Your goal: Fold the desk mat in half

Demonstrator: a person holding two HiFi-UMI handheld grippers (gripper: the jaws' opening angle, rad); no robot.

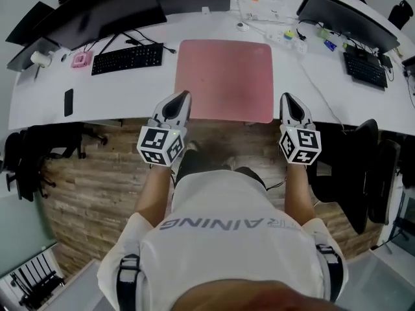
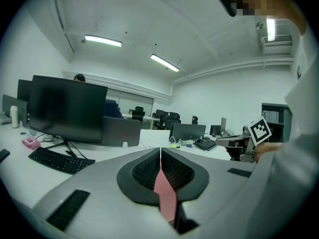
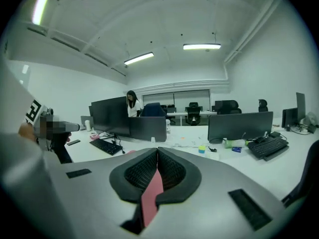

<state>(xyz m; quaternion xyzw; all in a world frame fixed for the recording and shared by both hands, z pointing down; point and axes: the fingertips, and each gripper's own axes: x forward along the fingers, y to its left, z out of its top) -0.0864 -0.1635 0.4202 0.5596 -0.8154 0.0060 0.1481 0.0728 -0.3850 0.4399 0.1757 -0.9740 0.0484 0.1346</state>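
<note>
Mat (image 1: pixel 227 76), pink and unfolded, lies flat on the white worktop (image 1: pixel 142 89), with its near edge at the worktop's front rim. Left tongs (image 2: pixel 160 151) are closed, tips meeting. A thin pink strip shows in the slot behind the tips, and I cannot tell whether it is mat. Right tongs (image 3: pixel 157 150) are closed the same way, with a like pink strip in their slot.

In the head view the tip of the left tongs sits over the mat's left edge close to the near corner. The tip of the right tongs is just beside the mat's right edge, off it to the right. Both point away from the person and slightly down, with the left cube (image 1: pixel 161 145) and right cube (image 1: pixel 300 145) at their rear.

Left of the mat is a black keyboard (image 1: pixel 127 58), with a small pink item (image 1: pixel 80 60) beside it and a dark monitor (image 1: pixel 97 8) behind. A black phone (image 1: pixel 68 102) lies near the front rim. Behind the mat's far right corner is a white power strip (image 1: pixel 285 37). Farther right a second keyboard (image 1: pixel 365 69) sits before another monitor (image 1: pixel 347 15). Below the worktop are a wood floor (image 1: pixel 91 186) and a black chair (image 1: pixel 363 167).
</note>
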